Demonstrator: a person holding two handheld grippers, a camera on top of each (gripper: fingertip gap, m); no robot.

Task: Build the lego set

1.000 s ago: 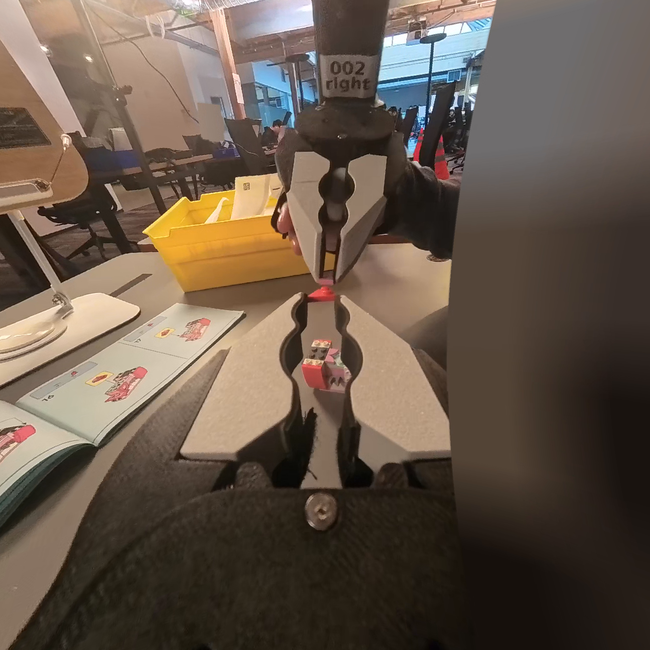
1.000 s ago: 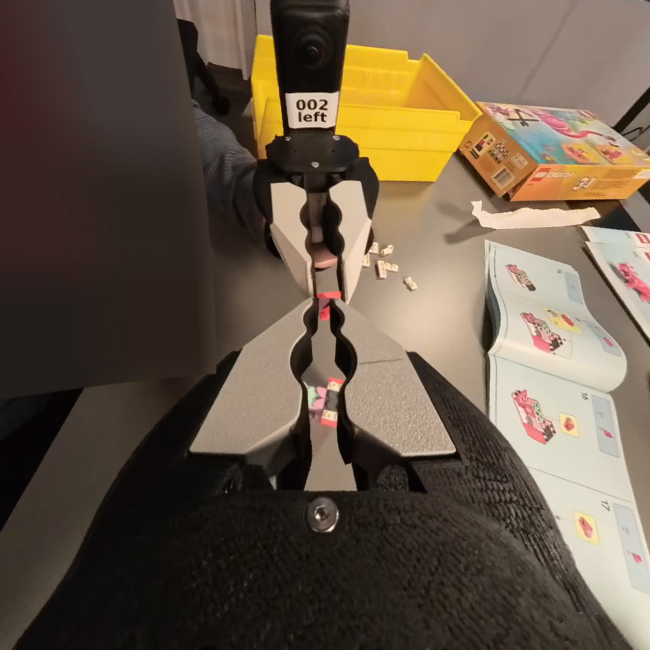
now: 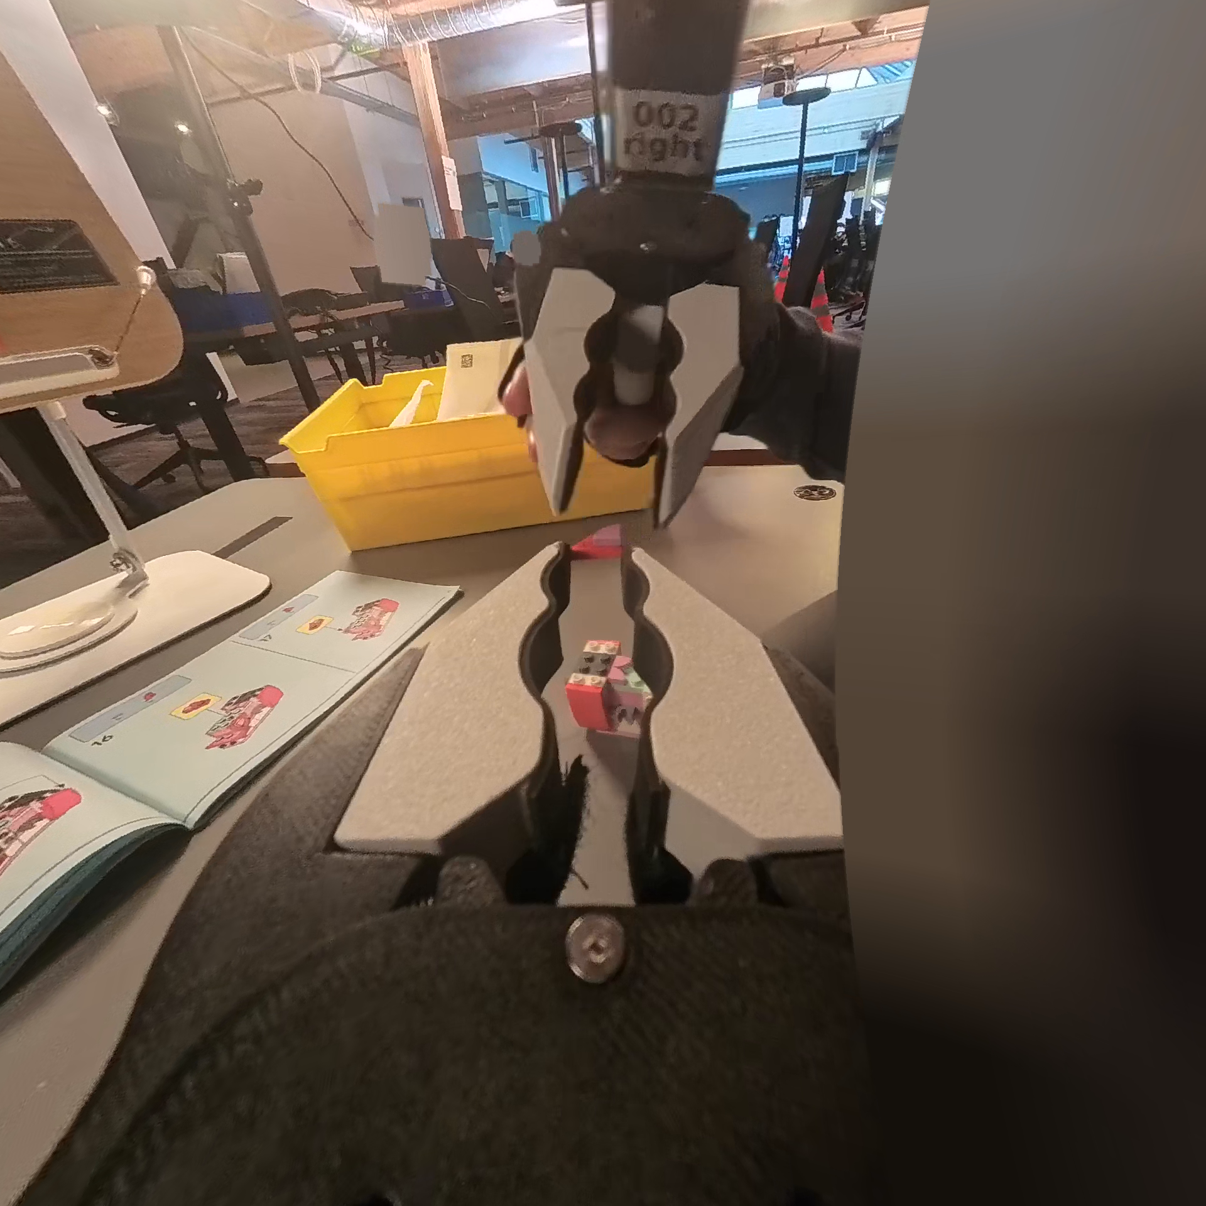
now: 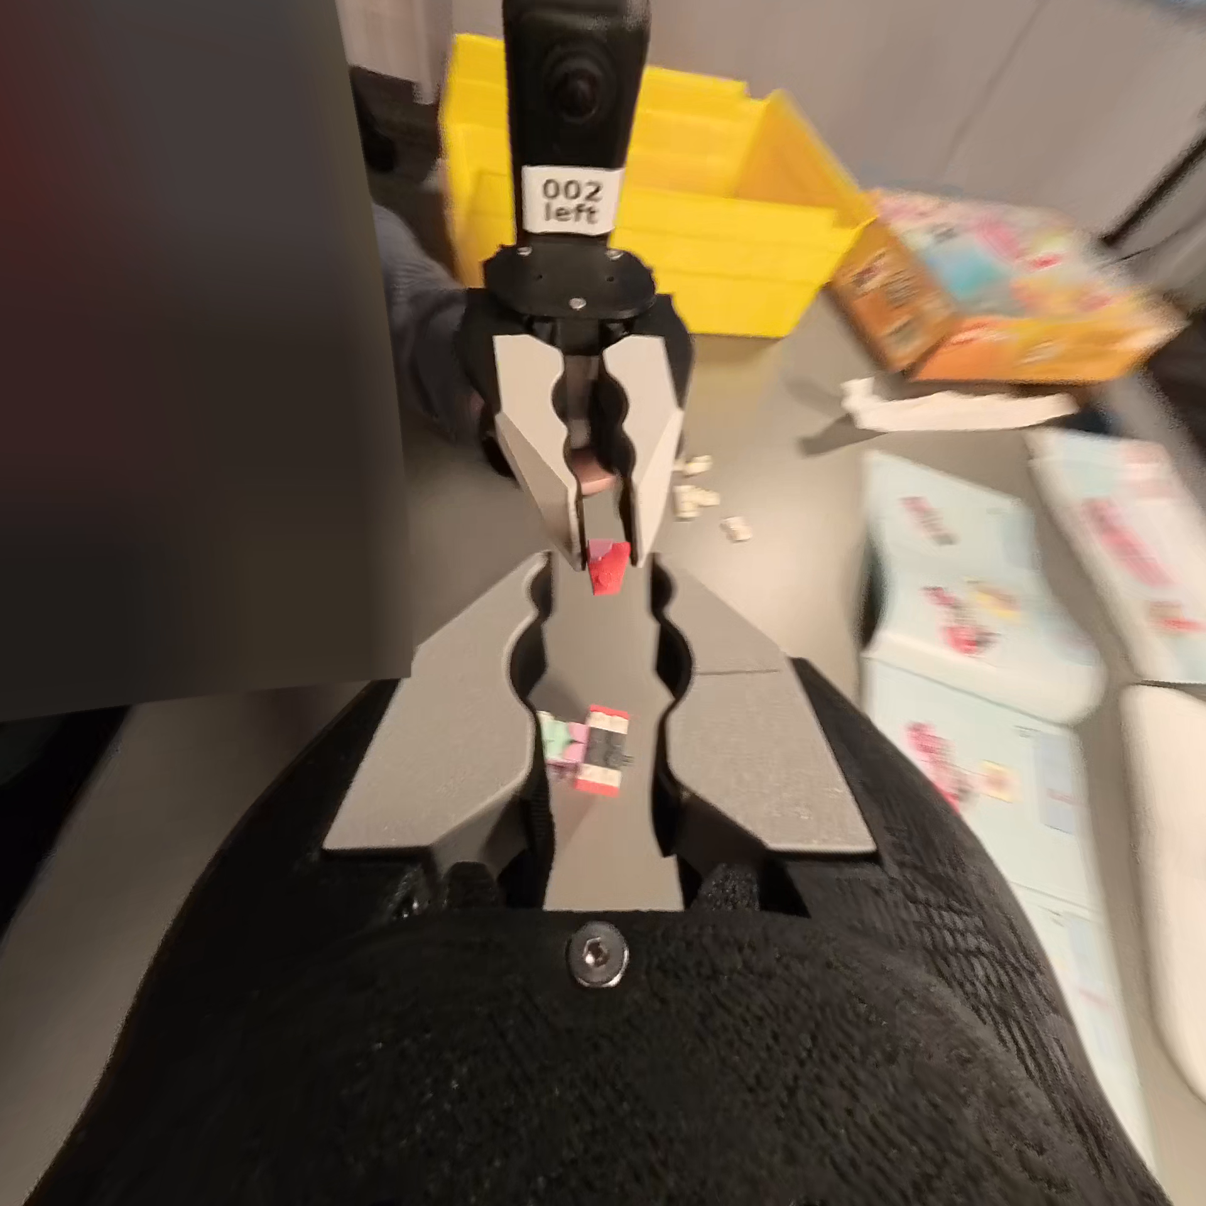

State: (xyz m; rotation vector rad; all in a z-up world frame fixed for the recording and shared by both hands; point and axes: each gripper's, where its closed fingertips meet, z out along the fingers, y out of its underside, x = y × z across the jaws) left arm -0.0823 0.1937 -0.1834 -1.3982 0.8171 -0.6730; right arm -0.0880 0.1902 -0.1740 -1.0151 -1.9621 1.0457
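Facing tip to tip, left gripper [image 4: 608, 561] pinching red brick [image 4: 608, 574]

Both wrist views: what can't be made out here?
- Right wrist view: motion blur smears the orange cardboard box and the pale blue open booklets, so no detail can be made out.
- Left wrist view: the left gripper hides most of the small red and pink brick piece behind its own fingertips.
- Left wrist view: the near wall of the yellow plastic bin hides most of its contents.

Two claws [image 3: 595, 555] [image 4: 603, 561], two yellow bins [image 3: 417, 470] [image 4: 731, 261].
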